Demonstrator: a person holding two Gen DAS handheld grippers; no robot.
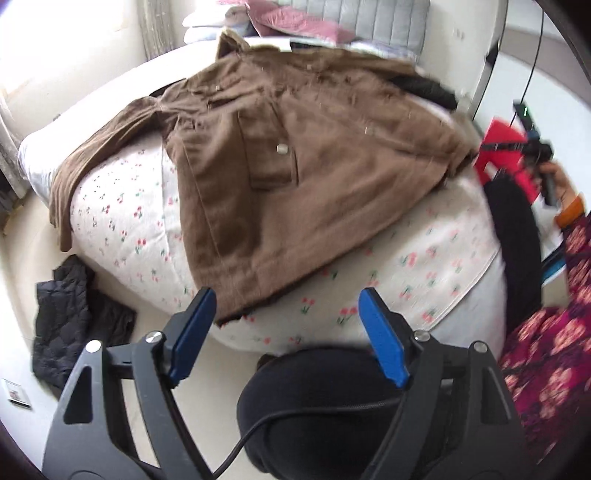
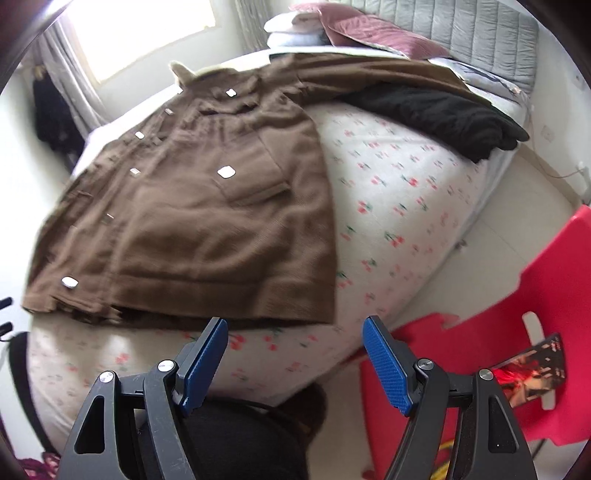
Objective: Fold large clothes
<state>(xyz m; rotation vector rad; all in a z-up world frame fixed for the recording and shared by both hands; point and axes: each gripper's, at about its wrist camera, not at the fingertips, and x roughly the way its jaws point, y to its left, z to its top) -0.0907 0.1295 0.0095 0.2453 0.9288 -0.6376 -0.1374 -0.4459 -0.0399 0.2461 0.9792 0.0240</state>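
Observation:
A large brown coat [image 1: 280,162] with pale buttons and a flap pocket lies spread on the bed, front up, hem toward me. It also shows in the right wrist view [image 2: 192,221]. One sleeve [image 1: 99,155] hangs over the bed's left side; the other [image 2: 369,74] stretches toward the headboard. My left gripper [image 1: 288,299] is open and empty, just off the hem at the foot of the bed. My right gripper [image 2: 295,328] is open and empty, just short of the hem's right part. The right gripper also shows in the left wrist view [image 1: 532,155], at the bed's right.
The bed [image 2: 399,206] has a cherry-print sheet. A black garment [image 2: 436,114] lies near the headboard beside the coat. Pillows and a pink quilt [image 2: 354,33] sit at the head. A dark jacket [image 1: 70,325] lies on the floor at left. A red plastic chair [image 2: 517,332] stands at right.

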